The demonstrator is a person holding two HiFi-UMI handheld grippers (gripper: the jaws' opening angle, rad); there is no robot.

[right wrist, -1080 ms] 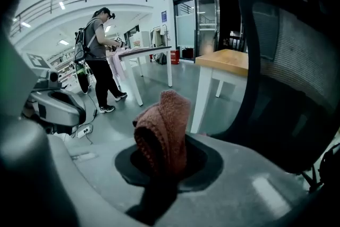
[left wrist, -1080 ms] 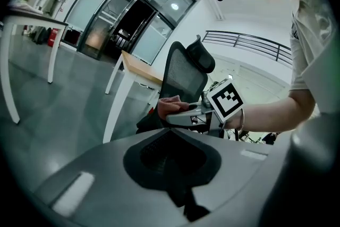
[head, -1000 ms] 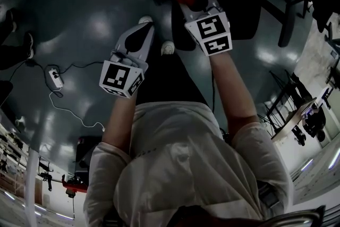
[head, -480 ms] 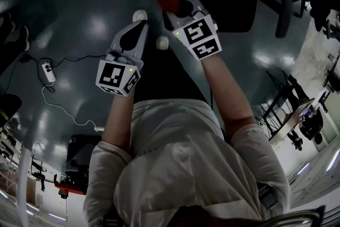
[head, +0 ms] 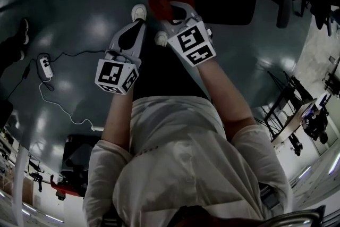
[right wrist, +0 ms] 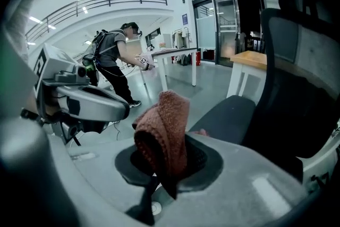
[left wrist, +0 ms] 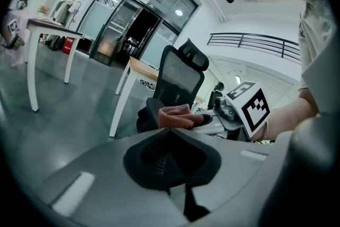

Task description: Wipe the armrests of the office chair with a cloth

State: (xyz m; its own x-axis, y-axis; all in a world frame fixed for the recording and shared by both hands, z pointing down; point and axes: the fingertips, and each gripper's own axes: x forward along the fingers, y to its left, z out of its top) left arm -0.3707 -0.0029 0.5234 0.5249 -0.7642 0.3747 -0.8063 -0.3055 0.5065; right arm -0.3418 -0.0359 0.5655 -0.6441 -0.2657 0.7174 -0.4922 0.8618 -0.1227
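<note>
Office chair [right wrist: 297,61] cut by right edge.

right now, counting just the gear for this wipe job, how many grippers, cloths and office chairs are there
grippers: 2, the left gripper and the right gripper
cloth: 1, reddish, clamped in the right gripper
office chair: 1, black
total: 4
</note>
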